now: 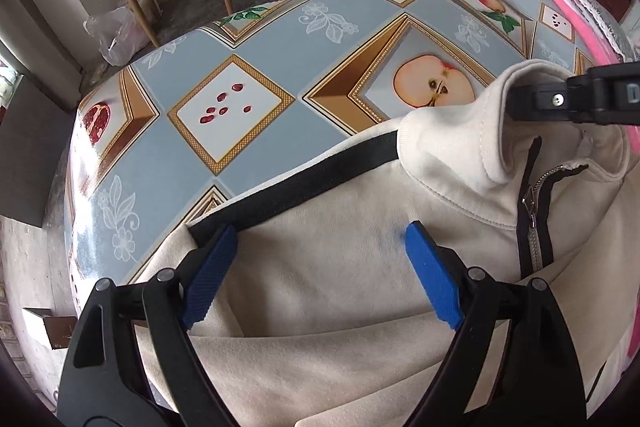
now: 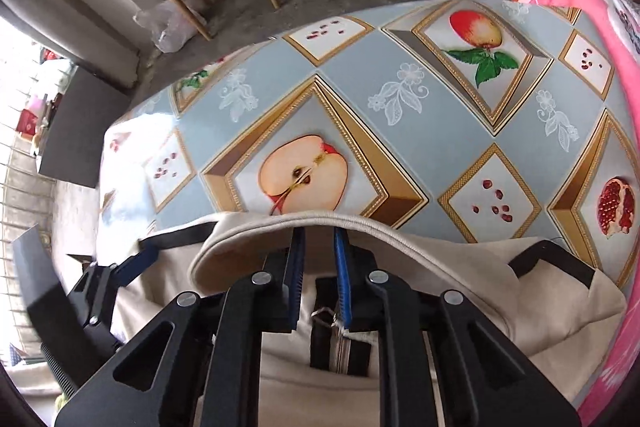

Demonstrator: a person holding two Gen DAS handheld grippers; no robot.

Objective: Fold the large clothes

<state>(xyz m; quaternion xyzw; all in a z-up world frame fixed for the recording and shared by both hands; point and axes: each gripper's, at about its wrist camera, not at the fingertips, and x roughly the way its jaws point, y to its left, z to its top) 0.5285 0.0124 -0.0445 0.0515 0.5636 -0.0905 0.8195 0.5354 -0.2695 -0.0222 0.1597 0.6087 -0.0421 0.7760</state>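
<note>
**Collar pinch before the first fold**

Fruit-print desk (image 1: 256, 163) carries my cream zip jacket (image 1: 340, 287), front up. Right hand-held gripper (image 2: 320, 239) has nearly closed, apparently pinching the collar (image 2: 280, 223); left hand-held gripper (image 1: 320, 243) hangs spread over the shoulder. Next: clamp left.

Left hand-held gripper (image 1: 322, 267): black linkages, blue ribbed pads, silver pivot pins.
</note>
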